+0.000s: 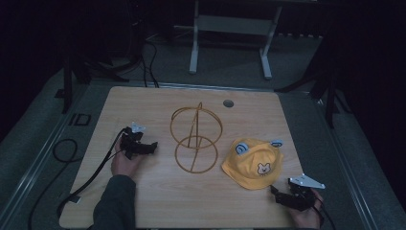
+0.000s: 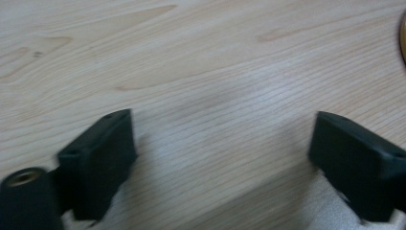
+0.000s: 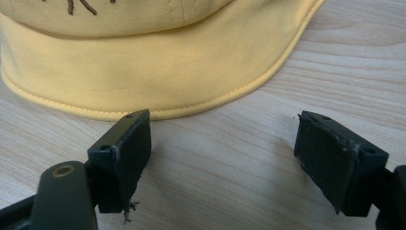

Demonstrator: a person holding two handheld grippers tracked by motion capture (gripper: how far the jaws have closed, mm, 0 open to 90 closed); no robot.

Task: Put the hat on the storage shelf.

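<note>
We have the right gripper (image 1: 274, 190) low over the wooden table (image 1: 143, 103), its jaws spread wide with nothing between them. In the right gripper view the yellow hat (image 3: 158, 57) lies just ahead of the jaws: its stitched brim runs across in front of them, close to the tip of the jaw on that view's left, and we cannot tell whether that tip touches the cloth. Bare wood fills the gap between the jaws. From the high view the hat (image 1: 253, 163) sits crown up, a bear patch on its front and two blue ears on top; whatever its hollow holds is hidden from us.

Our left gripper (image 1: 154, 144) also stands wide, over bare wood, holding nothing. Ahead of its jaws stands the gold wire stand (image 1: 196, 139), apart from them.
</note>
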